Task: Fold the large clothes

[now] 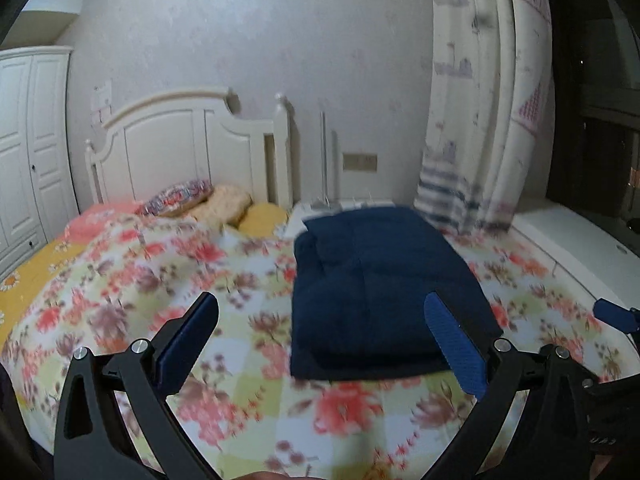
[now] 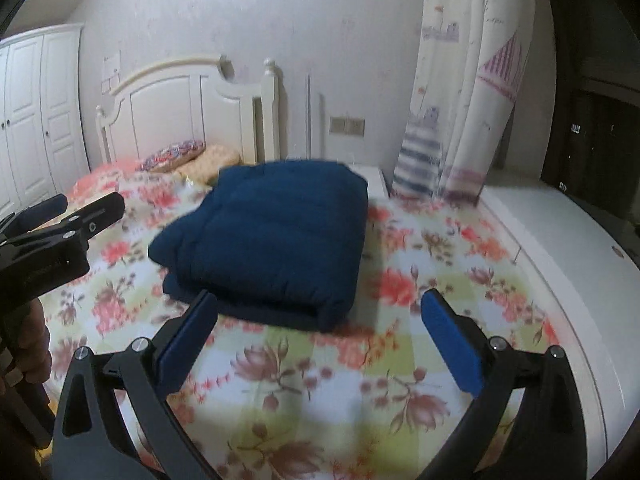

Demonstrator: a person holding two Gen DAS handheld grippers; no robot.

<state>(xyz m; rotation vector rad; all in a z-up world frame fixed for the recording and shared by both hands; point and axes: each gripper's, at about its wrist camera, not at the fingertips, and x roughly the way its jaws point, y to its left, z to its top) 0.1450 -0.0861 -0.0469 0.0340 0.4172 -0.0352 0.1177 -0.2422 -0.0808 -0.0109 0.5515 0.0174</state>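
A dark navy garment lies folded into a thick rectangular bundle on the floral bedspread. It also shows in the right wrist view. My left gripper is open and empty, held above the bed just short of the bundle's near edge, which lies toward its right finger. My right gripper is open and empty, with the bundle's near edge just beyond its fingertips. The left gripper also shows at the left edge of the right wrist view.
A white headboard and pillows are at the far end of the bed. A white wardrobe stands at the left. A patterned curtain and a white ledge are at the right.
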